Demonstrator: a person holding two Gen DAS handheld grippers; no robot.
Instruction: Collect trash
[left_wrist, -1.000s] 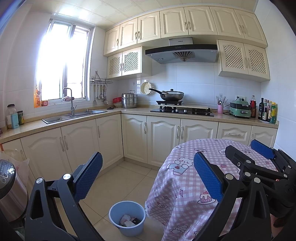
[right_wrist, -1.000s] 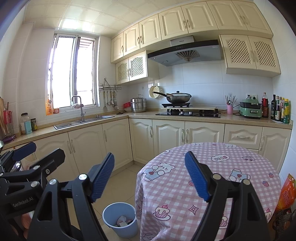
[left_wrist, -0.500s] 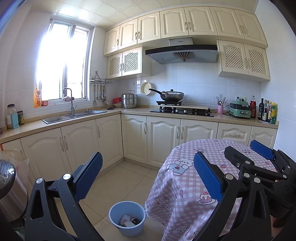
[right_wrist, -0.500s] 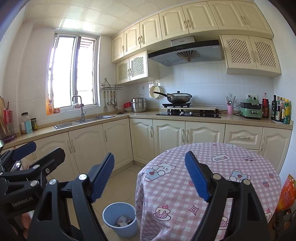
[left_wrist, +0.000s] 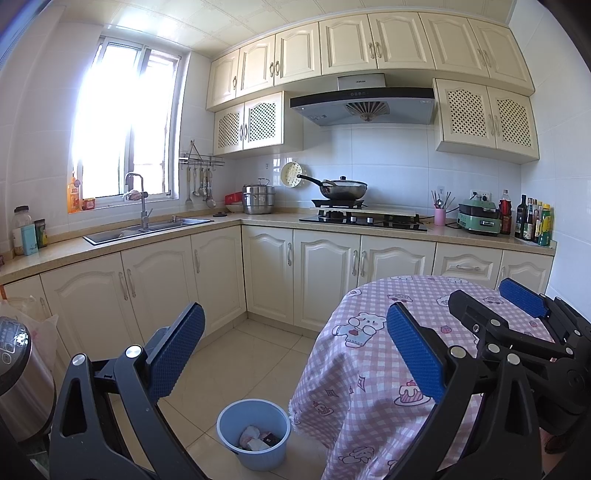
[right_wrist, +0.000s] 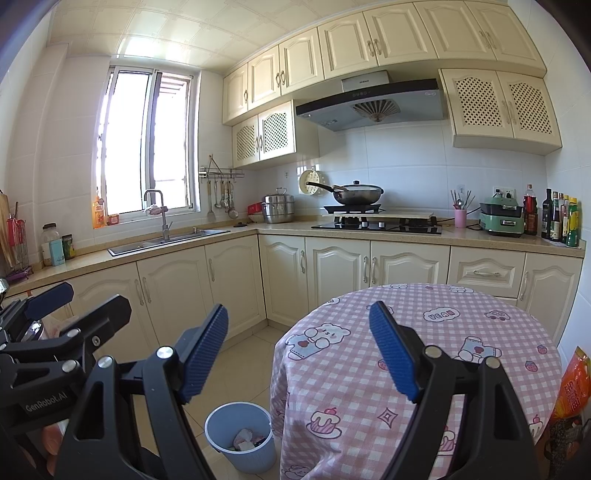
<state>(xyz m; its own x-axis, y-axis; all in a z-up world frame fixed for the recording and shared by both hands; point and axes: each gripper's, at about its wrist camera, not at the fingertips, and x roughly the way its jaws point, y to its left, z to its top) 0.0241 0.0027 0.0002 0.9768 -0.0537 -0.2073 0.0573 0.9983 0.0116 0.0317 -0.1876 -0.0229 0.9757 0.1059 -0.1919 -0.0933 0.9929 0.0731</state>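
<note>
A light blue trash bin (left_wrist: 253, 432) stands on the tiled floor beside a round table (left_wrist: 373, 354) with a pink checked cloth. Crumpled white and dark trash (left_wrist: 256, 438) lies inside it. The bin also shows in the right wrist view (right_wrist: 240, 435). My left gripper (left_wrist: 295, 354) is open and empty, held above the floor and the bin. My right gripper (right_wrist: 299, 354) is open and empty, over the table's left edge. The right gripper also shows in the left wrist view (left_wrist: 517, 306). The left gripper shows at the left of the right wrist view (right_wrist: 55, 317).
Cream cabinets and a counter (left_wrist: 258, 221) run along the left and back walls, with a sink (left_wrist: 147, 229), a hob with a wok (left_wrist: 343, 188) and bottles (left_wrist: 532, 221). A steel appliance (left_wrist: 18, 376) stands at left. An orange packet (right_wrist: 572, 391) is at the table's right.
</note>
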